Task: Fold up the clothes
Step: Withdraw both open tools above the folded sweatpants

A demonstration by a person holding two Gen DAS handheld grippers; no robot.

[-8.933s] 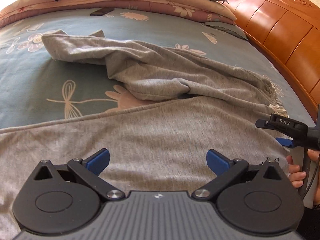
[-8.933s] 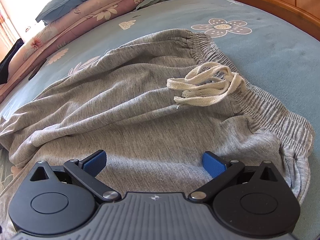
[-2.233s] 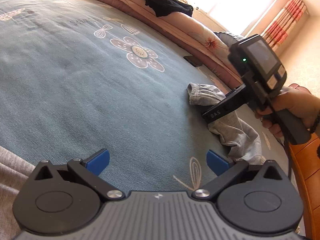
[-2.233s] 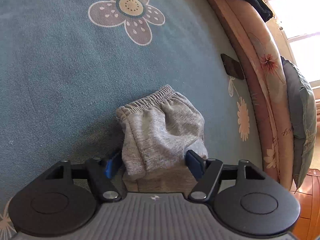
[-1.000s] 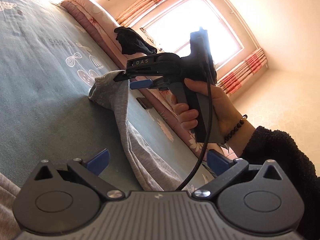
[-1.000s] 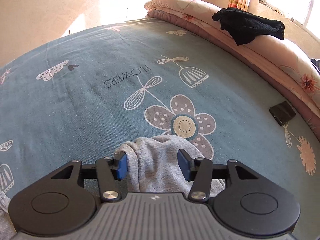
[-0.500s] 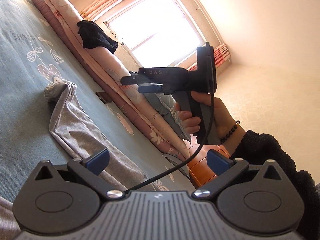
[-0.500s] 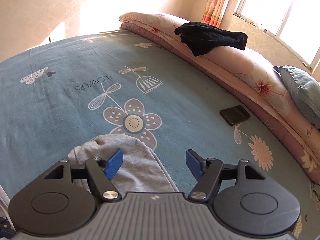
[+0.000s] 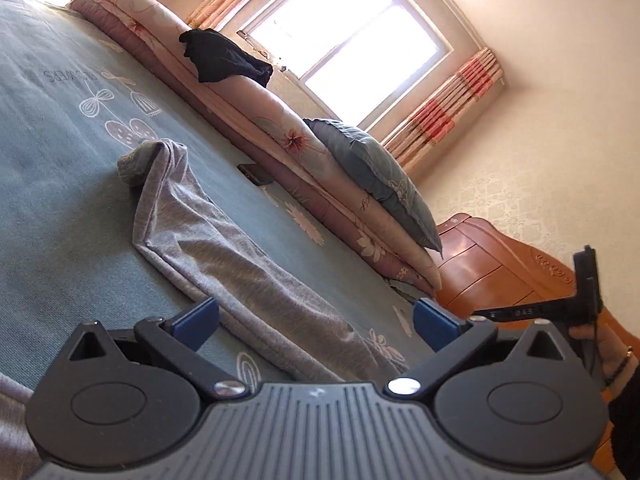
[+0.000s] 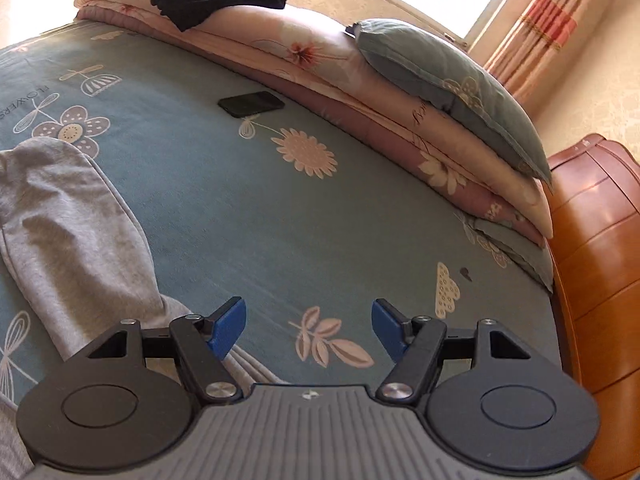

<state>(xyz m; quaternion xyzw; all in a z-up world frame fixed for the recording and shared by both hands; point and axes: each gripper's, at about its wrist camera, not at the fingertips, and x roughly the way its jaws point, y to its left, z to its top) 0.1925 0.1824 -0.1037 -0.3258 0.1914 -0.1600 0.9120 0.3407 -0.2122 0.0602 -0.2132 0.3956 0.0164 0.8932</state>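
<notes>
Grey jersey fills the left of both views: the sweatpants leg [image 9: 224,248] runs from its ribbed cuff [image 9: 134,162] at upper left of the left wrist view down toward lower centre, flat on the teal bedsheet [image 9: 52,184]. The left gripper [image 9: 316,322] hangs just above the sheet with its jaws apart and nothing between them. Further right, the right gripper [image 10: 308,330] also stands wide and empty; its jaws have just been opening, and the leg [image 10: 68,216] lies off to its left. A phone [image 10: 251,103] sits at upper centre, with the quilt [image 10: 320,60] and pillow [image 10: 452,84] beyond. The leg looks laid out straight, so spreading seems the step in hand. Next would be bringing the other leg alongside, which calls for a fresh grip on fabric near the frame bottom.
</notes>
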